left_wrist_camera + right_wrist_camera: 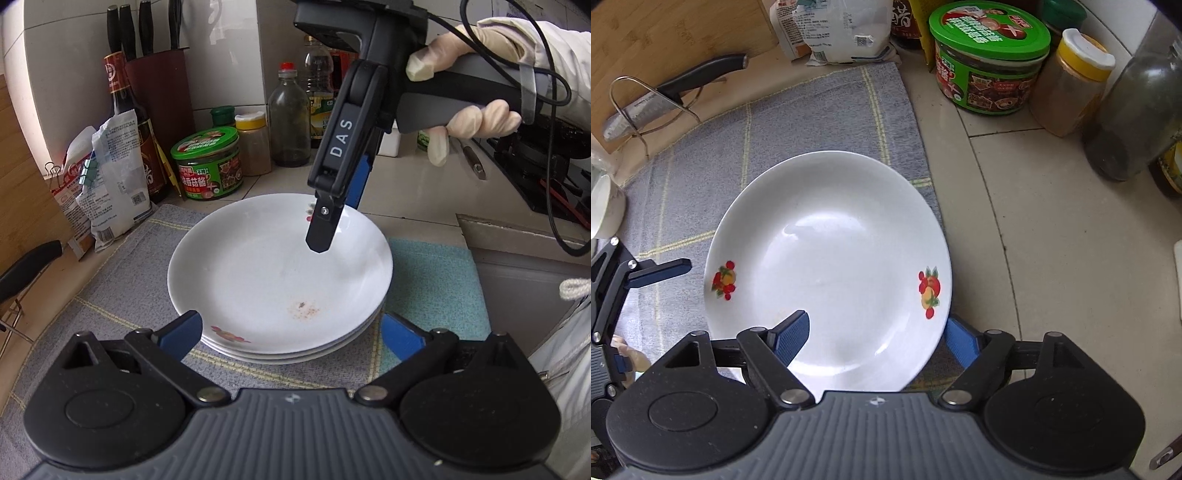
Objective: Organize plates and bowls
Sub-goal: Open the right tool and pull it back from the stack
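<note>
A stack of white plates (pixel 273 273) with fruit decals sits on a grey checked towel (pixel 122 280); it also shows in the right wrist view (pixel 831 258). My left gripper (pixel 291 332) is open, its blue-padded fingers on either side of the stack's near edge. My right gripper (pixel 875 336) is open, one finger over the top plate's rim and one outside it; in the left wrist view it (pixel 332 221) hangs over the far rim. A white bowl (pixel 605 210) stands at the towel's left edge.
Along the back stand a green-lidded jar (pixel 208 166), a yellow-capped spice jar (pixel 253 144), bottles (pixel 290 118), a knife block (pixel 159 81) and white bags (pixel 107 184). A knife on a wire rack (pixel 653 103) leans by a wooden board. A teal cloth (pixel 432 288) lies right of the plates.
</note>
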`<state>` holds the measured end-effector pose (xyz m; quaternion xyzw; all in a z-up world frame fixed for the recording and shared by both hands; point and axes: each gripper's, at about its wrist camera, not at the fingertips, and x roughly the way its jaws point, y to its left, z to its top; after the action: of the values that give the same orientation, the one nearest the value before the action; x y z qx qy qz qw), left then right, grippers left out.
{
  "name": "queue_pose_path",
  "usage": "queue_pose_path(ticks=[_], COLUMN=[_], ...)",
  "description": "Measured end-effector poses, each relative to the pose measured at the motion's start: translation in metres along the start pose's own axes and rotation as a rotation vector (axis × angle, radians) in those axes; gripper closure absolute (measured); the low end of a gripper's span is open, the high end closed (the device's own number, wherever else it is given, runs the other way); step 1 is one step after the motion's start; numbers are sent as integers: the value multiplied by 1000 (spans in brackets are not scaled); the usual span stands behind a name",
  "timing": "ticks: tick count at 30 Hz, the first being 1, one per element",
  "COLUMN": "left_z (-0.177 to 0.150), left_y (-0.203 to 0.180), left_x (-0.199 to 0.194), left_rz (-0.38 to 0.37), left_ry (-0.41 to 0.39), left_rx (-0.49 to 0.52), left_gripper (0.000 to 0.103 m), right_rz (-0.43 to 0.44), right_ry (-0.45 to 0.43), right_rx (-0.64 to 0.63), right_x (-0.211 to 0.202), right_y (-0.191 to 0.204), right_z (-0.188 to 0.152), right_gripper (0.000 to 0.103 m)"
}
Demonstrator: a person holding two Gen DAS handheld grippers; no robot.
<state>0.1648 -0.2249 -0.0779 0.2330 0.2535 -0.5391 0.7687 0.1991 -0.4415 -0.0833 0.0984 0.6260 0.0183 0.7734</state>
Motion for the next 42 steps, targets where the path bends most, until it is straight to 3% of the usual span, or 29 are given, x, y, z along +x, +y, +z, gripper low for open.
queue_pose_path(ticks=[5, 10, 12, 21, 24, 28, 34, 42], left_z=[-2, -5, -6, -33, -46, -65, -100, -152], left_y=[5, 13, 15, 18, 18, 23, 20, 24], left_x=[-6, -18, -25, -81, -104, -134, -187, -245], left_rz=[35, 106, 150, 388, 438, 451, 432, 487], left_ry=[-10, -21, -18, -38, -55, -69, -61, -12], left_rx=[-69, -179, -228, -502, -523, -519, -437, -407], left_gripper=[1, 1, 1, 1, 1, 1, 1, 1], right_rz=[-26, -47, -41, 10, 3, -22, -37, 49], right_ry=[-82, -226, -291, -491, -546, -590, -552, -549], right_rx=[-62, -174, -216, -387, -413, -432, -412, -555], right_x=[-12, -22, -23, -24, -26, -21, 0, 26], right_y=[13, 36, 44, 96, 118, 151, 205, 278], right_z=[-2, -6, -7, -6, -12, -26, -52, -95], right_gripper=[13, 5, 0, 0, 0, 0, 0, 0])
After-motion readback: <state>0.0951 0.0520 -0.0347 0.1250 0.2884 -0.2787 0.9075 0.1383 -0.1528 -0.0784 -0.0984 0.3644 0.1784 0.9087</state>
